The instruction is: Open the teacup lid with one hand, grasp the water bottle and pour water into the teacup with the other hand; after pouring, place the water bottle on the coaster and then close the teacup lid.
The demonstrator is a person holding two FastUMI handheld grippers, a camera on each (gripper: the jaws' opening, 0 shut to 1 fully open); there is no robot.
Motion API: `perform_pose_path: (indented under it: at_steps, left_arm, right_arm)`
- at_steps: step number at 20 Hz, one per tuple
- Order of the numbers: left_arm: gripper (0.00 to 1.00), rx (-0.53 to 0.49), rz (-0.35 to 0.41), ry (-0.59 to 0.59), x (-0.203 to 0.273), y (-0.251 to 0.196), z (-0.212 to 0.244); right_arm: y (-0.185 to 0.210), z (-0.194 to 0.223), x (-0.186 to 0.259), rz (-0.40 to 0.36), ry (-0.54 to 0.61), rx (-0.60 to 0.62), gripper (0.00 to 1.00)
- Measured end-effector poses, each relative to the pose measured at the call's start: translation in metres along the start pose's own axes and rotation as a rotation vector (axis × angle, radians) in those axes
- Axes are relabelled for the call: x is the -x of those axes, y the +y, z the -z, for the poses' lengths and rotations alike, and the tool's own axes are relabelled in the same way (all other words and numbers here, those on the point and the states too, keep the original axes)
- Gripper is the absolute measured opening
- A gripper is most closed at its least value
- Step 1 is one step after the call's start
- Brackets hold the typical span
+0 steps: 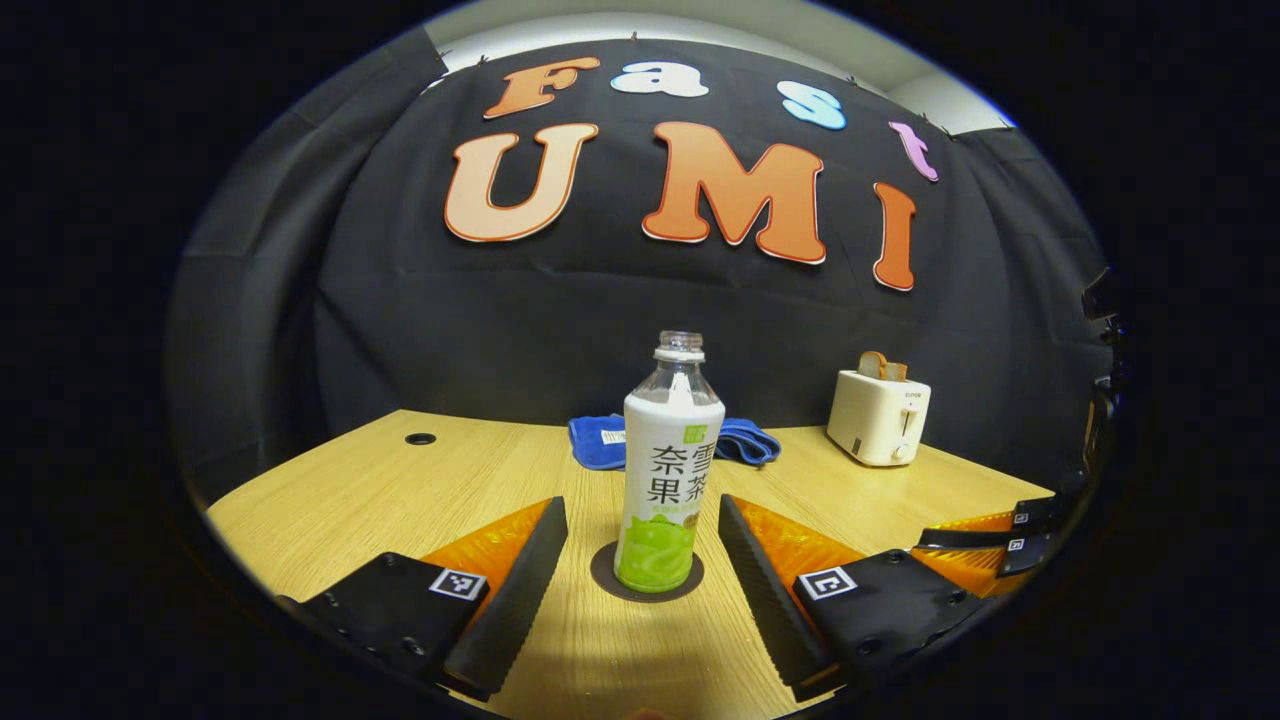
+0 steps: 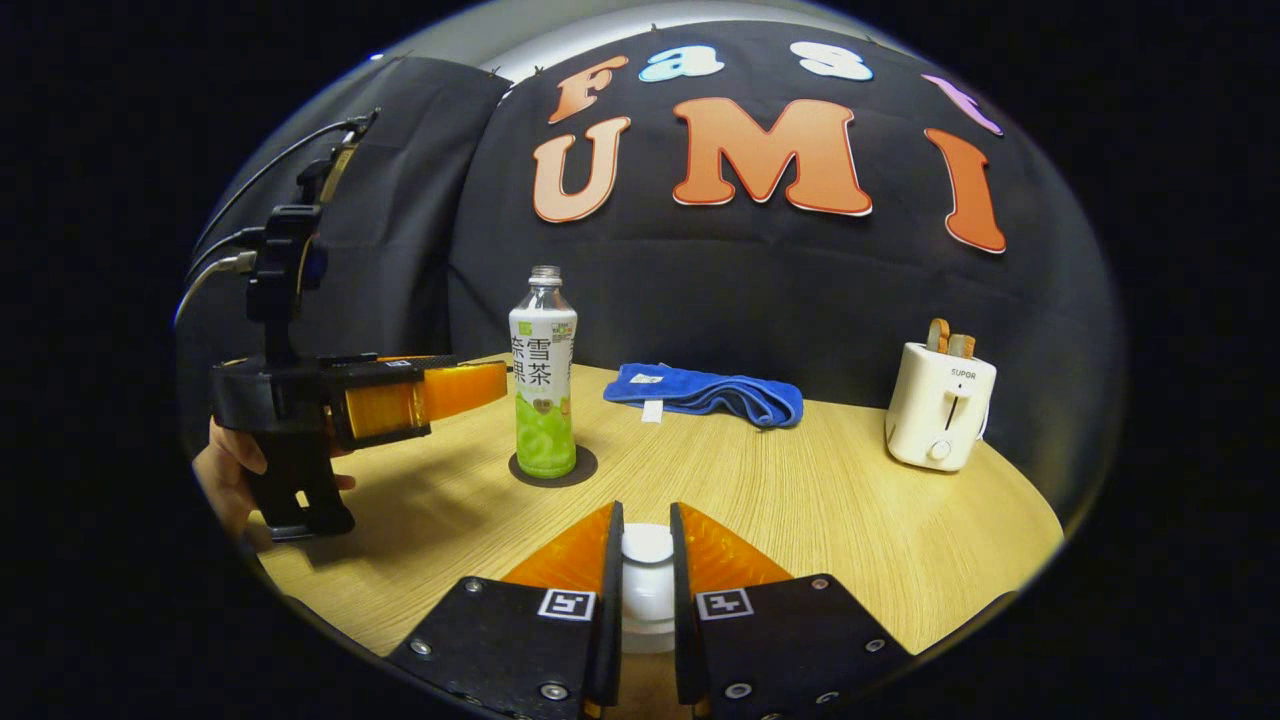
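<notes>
An uncapped bottle (image 1: 668, 470) with a white and green label stands upright on a dark round coaster (image 1: 612, 585). My left gripper (image 1: 640, 505) is open, one finger on each side of the bottle, with a gap on both sides. In the right gripper view the same bottle (image 2: 543, 375) and coaster (image 2: 585, 470) sit left of centre, and a hand holds the left gripper (image 2: 485, 385) just beside them. My right gripper (image 2: 646, 510) is shut on the white teacup lid (image 2: 647, 548) by its knob. The cup beneath is mostly hidden. The right gripper (image 1: 960, 538) also shows at the far right.
A white toaster (image 2: 940, 405) with toast stands at the back right of the wooden table (image 2: 850, 520). A folded blue cloth (image 2: 705, 395) lies at the back behind the bottle. A small round hole (image 1: 420, 438) is in the table's far left.
</notes>
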State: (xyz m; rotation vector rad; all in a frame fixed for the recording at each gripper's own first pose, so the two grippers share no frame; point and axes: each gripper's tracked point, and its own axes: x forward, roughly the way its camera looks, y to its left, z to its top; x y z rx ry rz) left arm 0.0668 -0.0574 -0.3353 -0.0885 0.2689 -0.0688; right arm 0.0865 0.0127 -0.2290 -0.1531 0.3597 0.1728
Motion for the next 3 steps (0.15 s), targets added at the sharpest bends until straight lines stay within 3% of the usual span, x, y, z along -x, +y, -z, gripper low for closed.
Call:
perform_pose_path:
  at_steps: [3]
  left_arm:
    - [0.97,-0.008,-0.022,-0.009,0.0083,0.0016,-0.0074]
  right_arm:
    - [0.0015,0.0025,0.0004,0.018,0.008,0.008,0.19]
